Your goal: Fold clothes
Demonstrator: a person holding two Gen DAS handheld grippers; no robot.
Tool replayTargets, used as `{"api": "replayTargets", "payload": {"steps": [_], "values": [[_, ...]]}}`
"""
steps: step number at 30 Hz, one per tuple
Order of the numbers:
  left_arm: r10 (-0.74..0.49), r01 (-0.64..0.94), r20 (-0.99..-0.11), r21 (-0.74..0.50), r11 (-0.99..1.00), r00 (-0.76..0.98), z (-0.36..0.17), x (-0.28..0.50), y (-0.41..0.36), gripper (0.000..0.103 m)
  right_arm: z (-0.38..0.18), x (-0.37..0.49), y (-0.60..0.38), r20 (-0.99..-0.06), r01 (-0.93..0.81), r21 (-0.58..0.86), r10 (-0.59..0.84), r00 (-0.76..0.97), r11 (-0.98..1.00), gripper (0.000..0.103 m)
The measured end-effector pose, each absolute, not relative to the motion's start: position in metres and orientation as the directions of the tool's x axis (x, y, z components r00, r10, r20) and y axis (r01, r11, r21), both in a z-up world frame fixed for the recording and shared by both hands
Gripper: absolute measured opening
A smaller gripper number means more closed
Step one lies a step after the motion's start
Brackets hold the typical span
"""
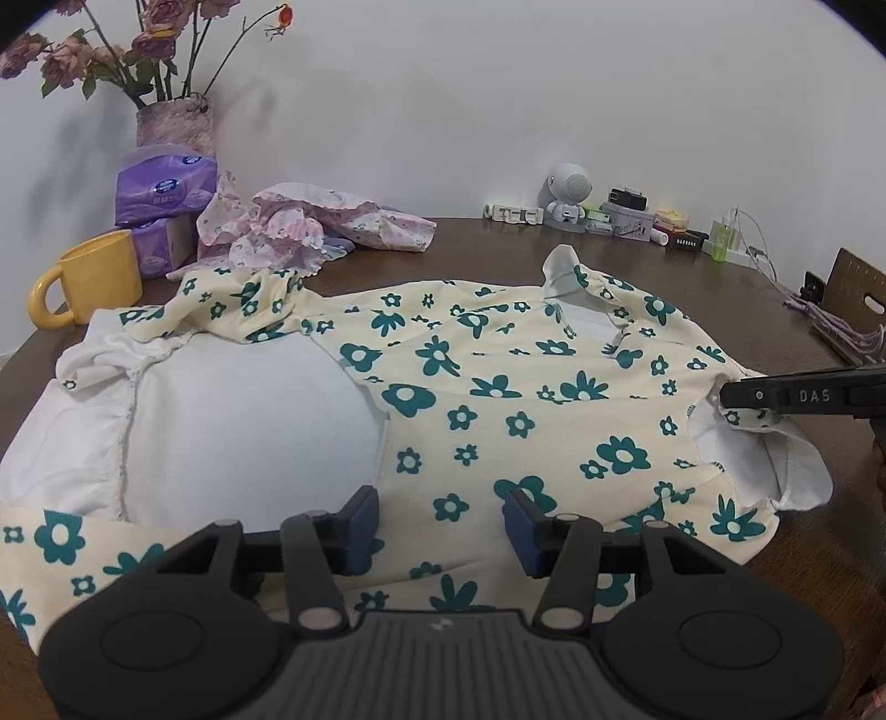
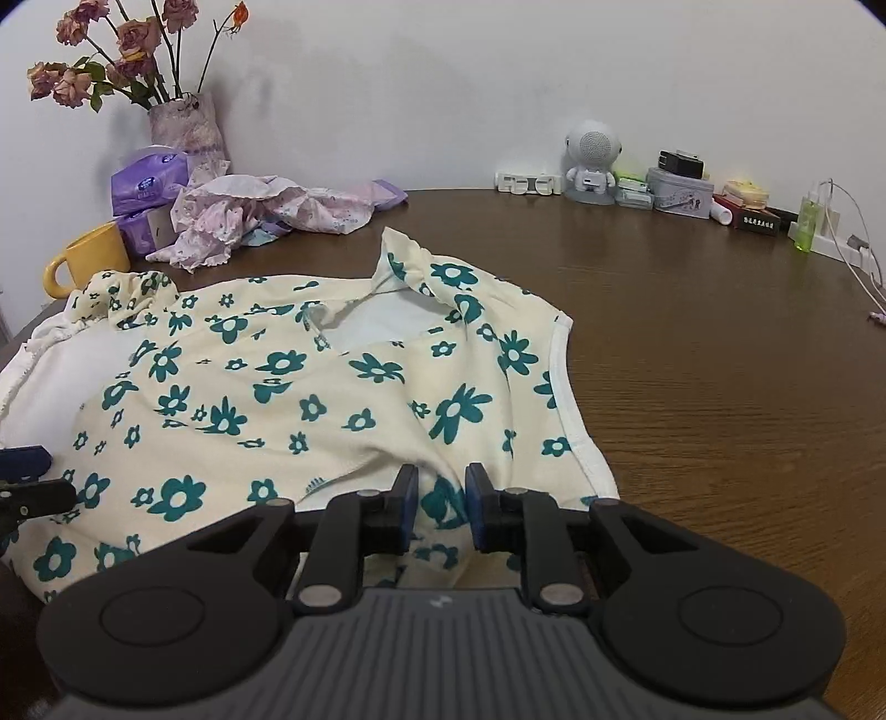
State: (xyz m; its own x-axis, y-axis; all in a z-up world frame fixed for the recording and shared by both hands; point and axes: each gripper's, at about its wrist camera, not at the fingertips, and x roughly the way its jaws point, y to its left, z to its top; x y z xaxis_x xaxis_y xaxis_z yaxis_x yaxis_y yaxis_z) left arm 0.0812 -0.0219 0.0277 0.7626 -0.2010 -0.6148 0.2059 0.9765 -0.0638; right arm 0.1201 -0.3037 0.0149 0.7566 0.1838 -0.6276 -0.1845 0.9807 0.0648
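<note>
floral dress [image 2: 266, 387] lies spread on the desk [image 2: 720, 360], ahead of both tools. right hand-held gripper [image 2: 440, 507] pinches a raised fold at its near edge. left hand-held gripper [image 1: 440, 526] hovers over the cloth, jaws apart, nothing gripped. yellow mug [image 1: 91, 285] far left of it.

Soft, even indoor light fills both views, a little dim and cool. The flowers [image 1: 138, 50] cast faint grey shadows on the wall [image 1: 498, 99]. The wooden table [image 2: 720, 360] shows a mild sheen. Both pictures are sharp at the centre, bowed by the fisheye lens, with dark corners.
</note>
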Motion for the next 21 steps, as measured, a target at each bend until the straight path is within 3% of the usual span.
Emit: {"api": "replayTargets", "payload": {"steps": [4,6,9,14,21], "values": [[-0.208,0.2,-0.589,-0.079,0.977,0.781,0.043,0.084,-0.011,0.05,0.029,0.114,-0.306,-0.589,-0.201,0.123,0.235,0.774,0.972,0.019],[-0.217,0.207,-0.57,-0.083,0.975,0.793,0.056,0.089,-0.002,0.058,0.041,0.112,-0.305,-0.563,-0.227,0.136,0.264,0.784,0.964,0.02],[-0.242,0.218,-0.564,-0.112,0.97,0.789,0.076,0.106,0.01,0.059,0.06,0.117,-0.3,-0.535,-0.272,0.15,0.309,0.786,0.951,0.03],[-0.286,0.219,-0.609,-0.184,0.958,0.74,0.095,0.153,0.024,0.06,0.08,0.142,-0.271,-0.528,-0.325,0.102,0.328,0.783,0.94,0.031],[-0.244,0.094,-0.668,-0.252,0.963,0.704,0.082,0.212,0.051,0.06,0.086,0.198,-0.234,-0.583,-0.353,0.034,0.306,0.753,0.935,0.034]]}}
